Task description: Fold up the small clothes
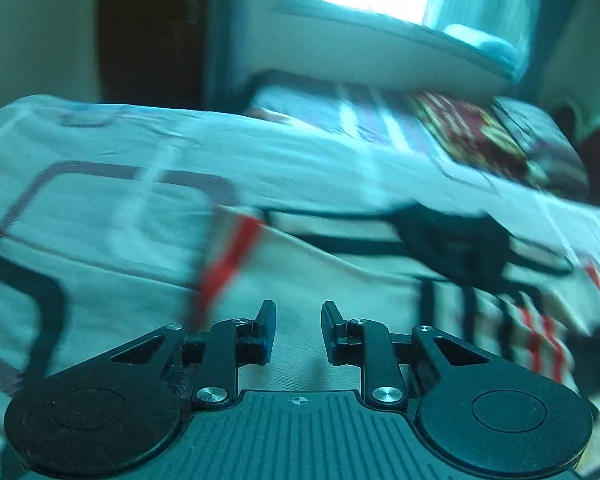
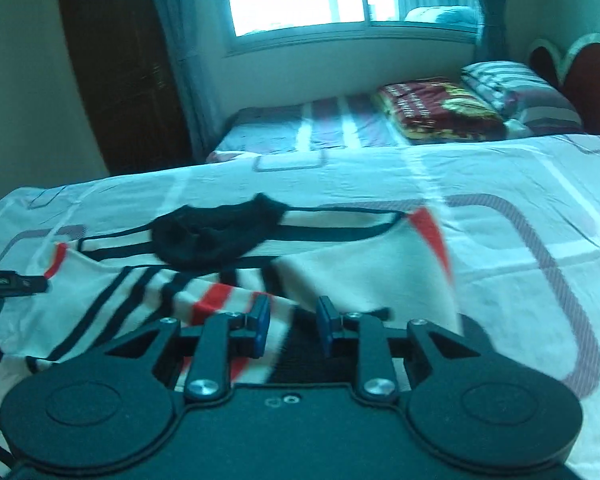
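The cream knitted garment with black and red stripes (image 2: 364, 272) lay rumpled on the bed's white sheet printed with grey rounded rectangles (image 2: 520, 184), a crumpled black cloth piece (image 2: 216, 236) resting on its far edge. Bare sheet stretched to the right of it, free for moving, up to a second bed with a maroon patterned blanket (image 2: 432, 108) under the window. The right hand-held gripper (image 2: 292, 326) hung over the garment's near fold, jaws parted with a gap, pads clear of cloth. The left hand-held gripper (image 1: 299, 334) likewise stood unclenched above plain cream fabric, gripping nothing. Its view was badly smeared, so the garment's (image 1: 340, 280) far edges were hard to make out there.
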Tool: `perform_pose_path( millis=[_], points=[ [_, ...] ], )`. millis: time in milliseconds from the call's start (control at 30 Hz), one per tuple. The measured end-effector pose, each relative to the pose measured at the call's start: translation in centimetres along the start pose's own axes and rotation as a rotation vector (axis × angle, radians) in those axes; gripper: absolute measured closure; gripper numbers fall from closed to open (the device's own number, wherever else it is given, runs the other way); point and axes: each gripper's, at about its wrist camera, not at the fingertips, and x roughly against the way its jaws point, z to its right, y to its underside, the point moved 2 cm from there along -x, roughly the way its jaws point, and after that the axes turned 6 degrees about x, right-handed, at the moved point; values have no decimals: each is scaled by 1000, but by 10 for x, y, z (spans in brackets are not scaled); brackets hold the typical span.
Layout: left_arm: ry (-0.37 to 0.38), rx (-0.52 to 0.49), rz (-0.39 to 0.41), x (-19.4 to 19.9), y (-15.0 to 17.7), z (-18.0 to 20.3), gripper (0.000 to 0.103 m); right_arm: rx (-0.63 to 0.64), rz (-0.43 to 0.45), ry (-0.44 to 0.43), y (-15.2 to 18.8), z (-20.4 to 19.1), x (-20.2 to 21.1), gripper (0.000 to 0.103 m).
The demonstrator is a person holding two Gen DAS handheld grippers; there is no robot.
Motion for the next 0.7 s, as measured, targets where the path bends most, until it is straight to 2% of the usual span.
perform_pose_path(
  millis=[167, 233, 300, 333, 433, 633, 700],
  points=[
    [22, -55, -32, -8, 18, 41, 76, 79, -49, -50, -5, -37, -25, 79],
    [-2, -67, -34, -14, 26, 42, 75, 118, -77, -20, 2, -40, -36, 81],
    [-8, -74, -23, -12, 28, 40, 75, 129, -111, 40, 12, -27, -48, 81],
    [-12, -70, -29, -9, 28, 38, 75, 101, -91, 32, 14, -17, -45, 81],
    [-35, -77, -26, -5, 28, 32, 75, 75, -98, 86, 17, 2, -37, 83],
    [-85, -101, -11, 11, 38, 28, 75, 59, -110, 114, 24, 14, -23, 83],
    [-95, -99, 8, 23, 40, 28, 75, 25, -89, 80, 23, 11, -12, 79]
  ],
)
